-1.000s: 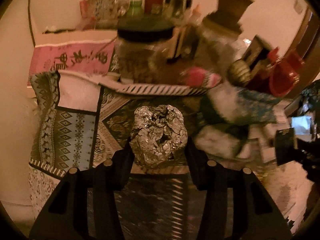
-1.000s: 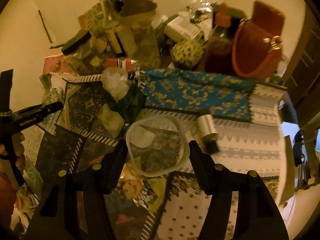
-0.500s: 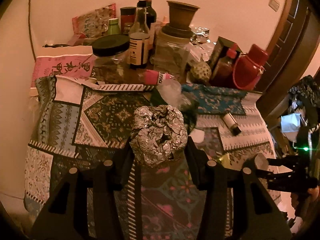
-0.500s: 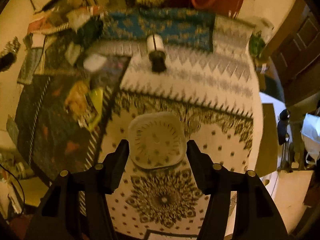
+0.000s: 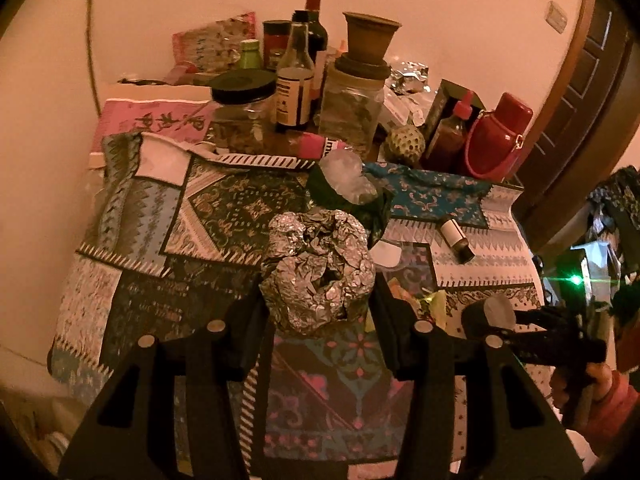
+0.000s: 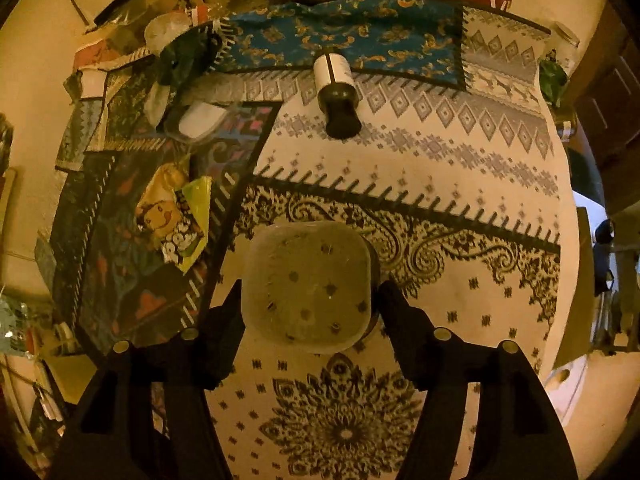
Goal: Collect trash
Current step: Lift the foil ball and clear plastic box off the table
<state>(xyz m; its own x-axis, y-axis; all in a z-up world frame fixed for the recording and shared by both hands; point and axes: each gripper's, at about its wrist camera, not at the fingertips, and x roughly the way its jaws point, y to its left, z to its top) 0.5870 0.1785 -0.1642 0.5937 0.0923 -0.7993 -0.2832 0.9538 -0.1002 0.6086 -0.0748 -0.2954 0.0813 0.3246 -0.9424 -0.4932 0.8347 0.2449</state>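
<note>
Foil ball point(image 5: 318, 270) clamped in left hand-held gripper point(image 5: 318, 308), above tablecloth point(image 5: 224, 216)

home | patchwork tablecloth point(image 5: 240, 208) | bottles, jars point(image 5: 352, 108) | panelled door point(image 5: 580, 92)

Small bottle point(image 6: 335, 92) on tablecloth point(image 6: 460, 208), behind plastic cup point(image 6: 308, 284).

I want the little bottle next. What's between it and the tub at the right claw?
Only bare patterned tablecloth lies between bottle and tub, in the right wrist view.
</note>
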